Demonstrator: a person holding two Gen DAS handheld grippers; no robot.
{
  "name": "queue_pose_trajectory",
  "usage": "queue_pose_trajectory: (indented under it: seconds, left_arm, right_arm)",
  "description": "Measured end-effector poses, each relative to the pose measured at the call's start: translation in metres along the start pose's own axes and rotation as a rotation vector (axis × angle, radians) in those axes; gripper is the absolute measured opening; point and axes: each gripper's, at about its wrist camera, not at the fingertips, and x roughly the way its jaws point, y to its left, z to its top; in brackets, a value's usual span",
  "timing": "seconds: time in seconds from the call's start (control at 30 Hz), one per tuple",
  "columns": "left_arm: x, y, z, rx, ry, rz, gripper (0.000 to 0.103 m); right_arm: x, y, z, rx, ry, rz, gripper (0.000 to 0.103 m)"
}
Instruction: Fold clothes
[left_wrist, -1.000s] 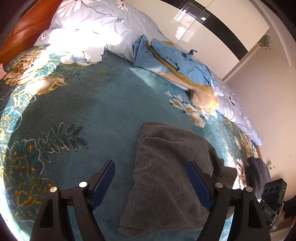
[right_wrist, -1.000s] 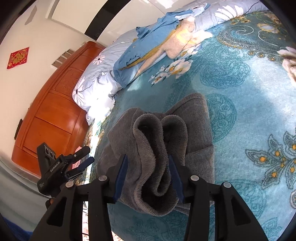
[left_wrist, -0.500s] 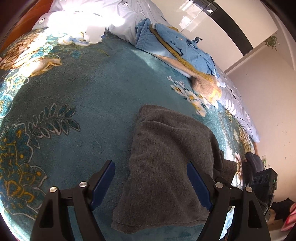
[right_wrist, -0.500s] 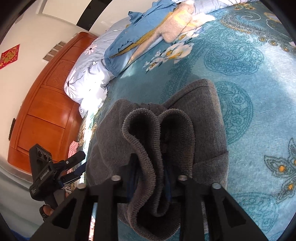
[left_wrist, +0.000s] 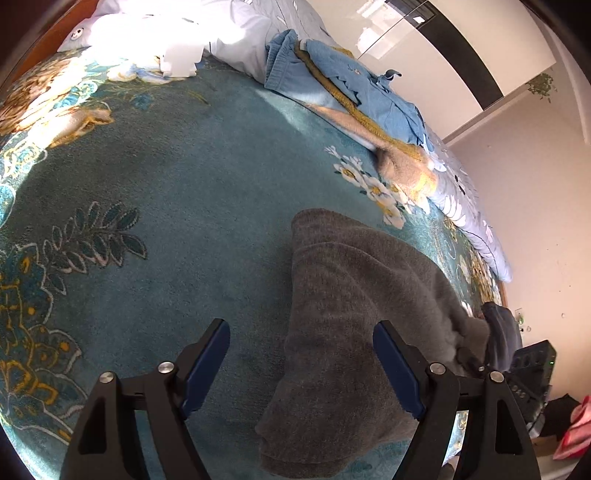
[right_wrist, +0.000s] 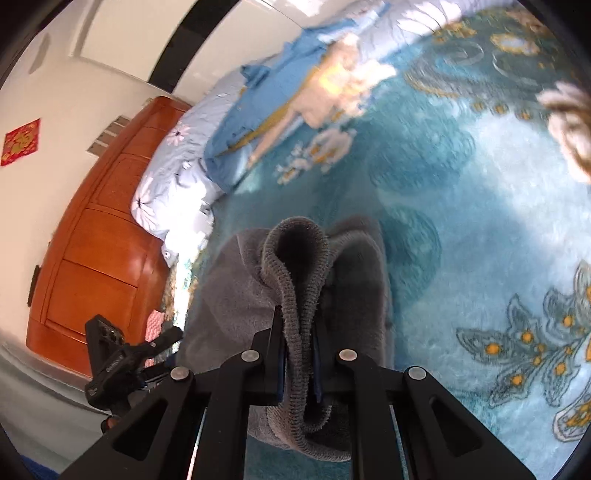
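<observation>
A folded grey garment (left_wrist: 354, 317) lies on the teal flowered bedspread (left_wrist: 166, 192). My left gripper (left_wrist: 301, 365) is open, its blue pads on either side of the garment's near left edge, above the cloth. My right gripper (right_wrist: 297, 354) is shut on the grey garment's ribbed hem (right_wrist: 295, 258), which bunches up between the jaws; the rest of the garment (right_wrist: 229, 295) hangs below. The right gripper shows at the far right of the left wrist view (left_wrist: 476, 363); the left gripper shows at the lower left of the right wrist view (right_wrist: 166, 347).
A pile of blue and tan clothes (left_wrist: 354, 92) lies at the far side of the bed against light floral pillows (left_wrist: 236, 33). An orange wooden headboard (right_wrist: 96, 258) stands at the bed's end. A white wall and wardrobe are behind.
My right gripper has closed on the garment's ribbed hem and lifted it. My left gripper stays open and has shifted slightly over the garment.
</observation>
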Motion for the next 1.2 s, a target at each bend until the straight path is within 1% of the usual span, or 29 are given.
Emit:
queue_pose_trajectory:
  seconds: [0.03, 0.13, 0.23, 0.3, 0.43, 0.5, 0.53, 0.57, 0.63, 0.67, 0.77, 0.83, 0.9, 1.0, 1.03, 1.07, 1.13, 1.17, 1.2]
  left_arm:
    - [0.002, -0.001, -0.002, 0.005, 0.009, 0.004, 0.083]
    - [0.005, -0.002, -0.005, 0.009, 0.016, 0.007, 0.083]
    - [0.006, -0.002, -0.006, 0.007, 0.018, -0.002, 0.083]
    - [0.008, -0.002, -0.008, 0.010, 0.022, 0.000, 0.085]
    - [0.010, -0.002, -0.009, 0.017, 0.030, 0.011, 0.086]
    - [0.008, -0.003, -0.009, 0.021, 0.034, 0.013, 0.086]
    - [0.003, -0.004, -0.008, 0.031, 0.027, 0.015, 0.086]
    - [-0.001, -0.006, -0.007, 0.043, 0.017, 0.017, 0.086]
    - [-0.015, -0.013, -0.004, 0.071, -0.012, 0.012, 0.086]
    - [-0.021, -0.017, -0.002, 0.086, -0.028, 0.001, 0.086]
    - [-0.034, -0.038, 0.001, 0.160, -0.058, -0.043, 0.086]
    - [-0.032, -0.054, 0.000, 0.220, -0.049, -0.062, 0.086]
    - [-0.022, -0.069, -0.006, 0.285, -0.020, -0.055, 0.086]
    - [-0.008, -0.083, -0.021, 0.358, 0.024, -0.025, 0.086]
    - [-0.007, -0.085, -0.026, 0.382, 0.020, -0.016, 0.086]
    - [-0.008, -0.087, -0.032, 0.405, 0.011, -0.006, 0.086]
    - [-0.006, -0.087, -0.039, 0.444, 0.013, 0.010, 0.086]
    - [-0.005, -0.086, -0.042, 0.462, 0.015, 0.017, 0.086]
    - [-0.003, -0.085, -0.044, 0.469, 0.017, 0.025, 0.086]
  right_arm:
    - [0.005, -0.007, -0.003, 0.018, 0.012, -0.002, 0.013]
    - [0.004, -0.014, -0.004, 0.054, -0.009, 0.035, 0.013]
    - [-0.006, -0.014, 0.003, 0.061, -0.036, 0.064, 0.013]
    - [-0.006, -0.015, 0.005, 0.066, -0.034, 0.045, 0.013]
    - [0.004, -0.022, 0.003, 0.079, -0.011, 0.001, 0.014]
    - [0.003, -0.025, 0.002, 0.103, -0.013, 0.016, 0.014]
    - [0.001, -0.023, 0.002, 0.093, -0.009, 0.013, 0.015]
    - [-0.002, -0.018, 0.002, 0.071, -0.007, -0.003, 0.018]
    - [-0.011, -0.007, 0.003, 0.013, -0.010, -0.052, 0.024]
    - [-0.017, -0.001, 0.004, -0.018, -0.025, -0.080, 0.026]
    - [-0.040, 0.015, 0.006, -0.083, -0.096, -0.146, 0.029]
    - [-0.050, 0.027, 0.005, -0.116, -0.128, -0.147, 0.029]
    - [-0.042, 0.033, -0.003, -0.146, -0.091, -0.121, 0.029]
    - [-0.030, 0.042, -0.016, -0.189, -0.035, -0.081, 0.029]
    - [-0.026, 0.045, -0.020, -0.204, -0.016, -0.068, 0.029]
    - [-0.022, 0.046, -0.024, -0.215, 0.000, -0.068, 0.029]
    - [-0.017, 0.033, -0.035, -0.200, 0.019, -0.124, 0.029]
    - [-0.017, 0.025, -0.038, -0.175, 0.023, -0.124, 0.029]
    - [-0.018, 0.018, -0.040, -0.141, 0.020, -0.105, 0.029]
